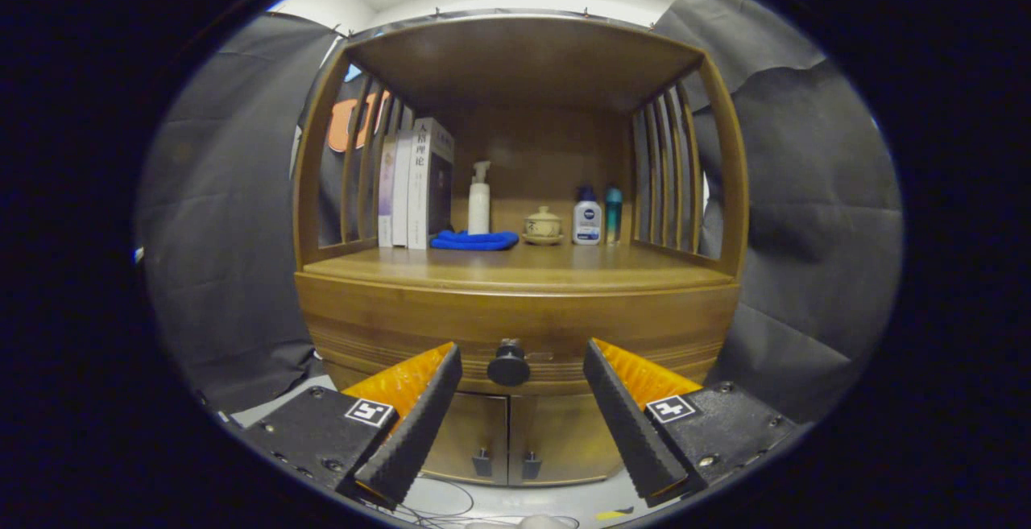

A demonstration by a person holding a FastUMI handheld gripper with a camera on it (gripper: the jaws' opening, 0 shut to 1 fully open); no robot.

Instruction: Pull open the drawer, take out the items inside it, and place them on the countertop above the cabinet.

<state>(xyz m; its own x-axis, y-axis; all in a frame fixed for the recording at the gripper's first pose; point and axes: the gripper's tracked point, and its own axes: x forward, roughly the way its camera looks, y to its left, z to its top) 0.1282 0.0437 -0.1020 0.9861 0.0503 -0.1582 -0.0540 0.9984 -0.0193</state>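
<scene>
- the gripper [522, 352] sits at the bottom centre of the frame; its two fingers are spread wide apart and grip nothing.
- the left finger [415, 420] and the right finger [624, 416] angle inward toward each other, and each carries a square marker tag on its base.
- the drawer knob [508, 365] is round and dark; it lies in the gap between the fingertips, just ahead of them, touching neither.
- the drawer [515, 328] forms the curved wooden band across the centre of the frame; it is shut, flush with the cabinet front.
- below the drawer, two cabinet doors [507, 436] meet at a centre seam, each with a small dark handle.
- thin cables [451, 505] lie on the pale floor at the bottom centre.
- the countertop [515, 267] lies above the drawer, at mid-frame, beneath a wooden canopy with slatted sides.
- at the back of the countertop, left to right: upright books [415, 191], a folded blue cloth [474, 240], a white pump bottle [479, 200], a small lidded cup [543, 225] on a saucer, a white bottle with a blue label [587, 219], and a teal bottle [614, 213].
</scene>
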